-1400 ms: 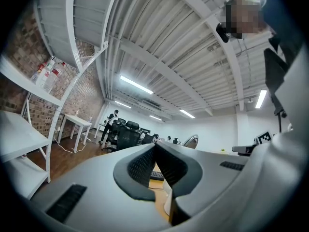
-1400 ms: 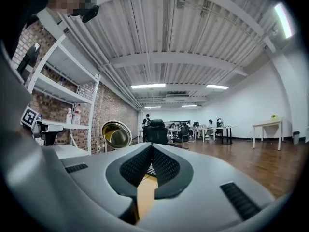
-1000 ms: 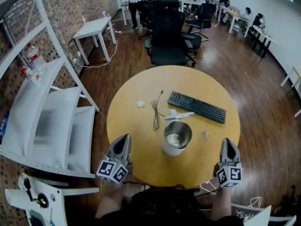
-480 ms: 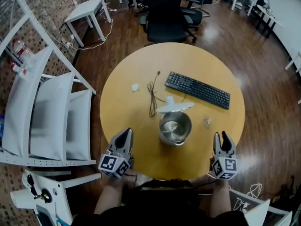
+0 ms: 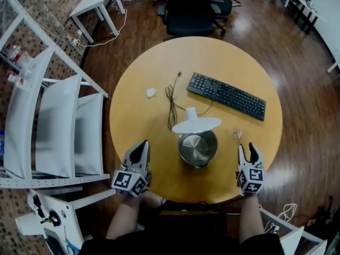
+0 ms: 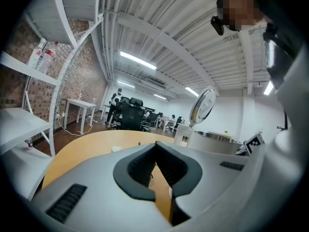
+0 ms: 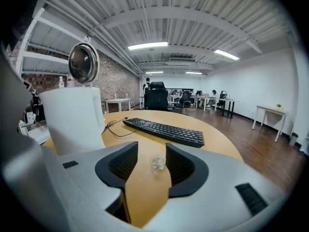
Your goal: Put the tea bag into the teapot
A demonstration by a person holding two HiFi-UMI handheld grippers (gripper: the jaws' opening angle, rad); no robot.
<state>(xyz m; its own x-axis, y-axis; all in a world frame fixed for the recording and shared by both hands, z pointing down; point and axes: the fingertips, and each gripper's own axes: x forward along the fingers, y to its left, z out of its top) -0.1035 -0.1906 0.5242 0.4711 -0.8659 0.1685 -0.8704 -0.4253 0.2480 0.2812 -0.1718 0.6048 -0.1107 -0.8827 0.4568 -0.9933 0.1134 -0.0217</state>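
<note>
A: Both grippers are coming down toward the table's near edge. The right gripper jaws have just been opening and are gripping nothing.
B: Tea bag?
A: Lying on the table just ahead of those jaws, beside the teapot, lid standing open. Left gripper is sitting closed, empty. 2 steps are remaining: pickup, drop.

Round wooden table, five items on top.
Black keyboard at far right; thin black cable trailing left of it; teapot, lid up, near the front edge; small tea bag just right of the teapot; crumpled white scrap alone at left.
</note>
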